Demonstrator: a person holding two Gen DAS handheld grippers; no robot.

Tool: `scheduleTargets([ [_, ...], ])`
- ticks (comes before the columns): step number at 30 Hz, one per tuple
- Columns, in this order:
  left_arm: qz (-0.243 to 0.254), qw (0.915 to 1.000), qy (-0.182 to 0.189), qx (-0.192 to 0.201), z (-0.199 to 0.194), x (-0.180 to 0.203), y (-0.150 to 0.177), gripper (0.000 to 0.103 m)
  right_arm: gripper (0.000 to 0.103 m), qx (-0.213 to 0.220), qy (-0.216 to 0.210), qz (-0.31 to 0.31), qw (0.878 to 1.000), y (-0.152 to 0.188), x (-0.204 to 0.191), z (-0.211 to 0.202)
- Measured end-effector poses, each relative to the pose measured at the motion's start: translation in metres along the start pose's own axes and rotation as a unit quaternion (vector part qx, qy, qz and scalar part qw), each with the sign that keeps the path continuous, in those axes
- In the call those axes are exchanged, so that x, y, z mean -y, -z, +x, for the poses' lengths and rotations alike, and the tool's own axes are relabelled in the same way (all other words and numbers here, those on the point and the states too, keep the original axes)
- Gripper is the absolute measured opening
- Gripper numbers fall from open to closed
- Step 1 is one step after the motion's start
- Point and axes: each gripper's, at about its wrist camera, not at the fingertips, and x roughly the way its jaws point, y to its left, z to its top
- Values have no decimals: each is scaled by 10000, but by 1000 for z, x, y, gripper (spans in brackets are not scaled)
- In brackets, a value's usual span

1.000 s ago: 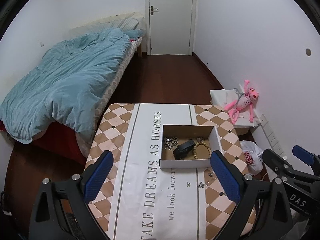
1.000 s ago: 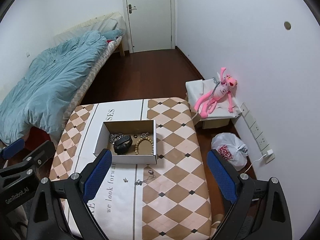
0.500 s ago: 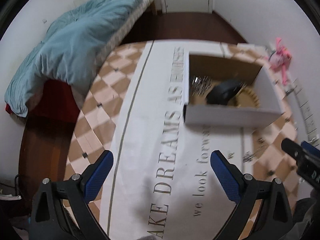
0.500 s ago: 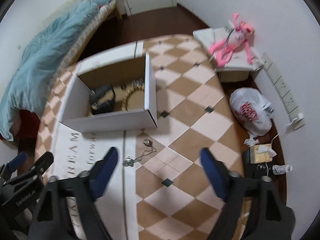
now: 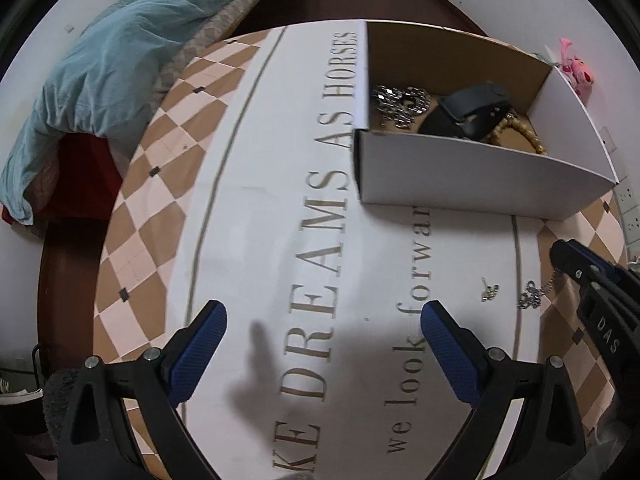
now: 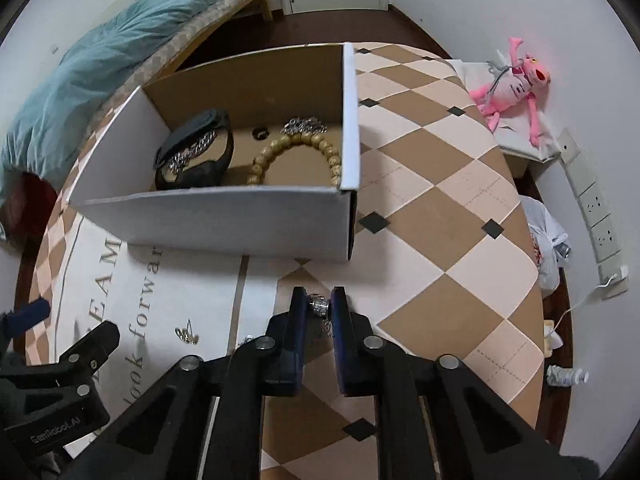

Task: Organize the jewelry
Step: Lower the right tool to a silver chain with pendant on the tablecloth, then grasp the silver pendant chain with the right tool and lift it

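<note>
— Where's the necklace?

— I see its silver pendant (image 6: 319, 305) pinched between my right gripper (image 6: 319, 308) fingers, low over the checked worktop (image 6: 440, 208), just in front of the white cardboard box (image 6: 224, 220). The chain (image 5: 534, 296) trails on the cloth beside it.

— And the other pieces?

— A small earring (image 6: 185, 335) lies loose on the lettered strip, near the necklace. Inside the box I see a black band (image 6: 196, 152), a wooden bead bracelet (image 6: 296, 152) and silver chains (image 5: 400, 102).

— Your left gripper (image 5: 323, 320)?

— Fingers spread wide, holding nothing, hovering over the printed words.
</note>
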Motion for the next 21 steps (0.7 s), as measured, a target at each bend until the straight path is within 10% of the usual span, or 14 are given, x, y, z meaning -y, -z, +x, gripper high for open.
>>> scheduleTargets([
  [14,184,9940,1075,60,-11,53,4,97,12,209,-41,1035,9944,25,73,-47],
  [21,487,9928,1091,94,-5,75,3,18,12,197,45,1042,9944,24,74,-48],
])
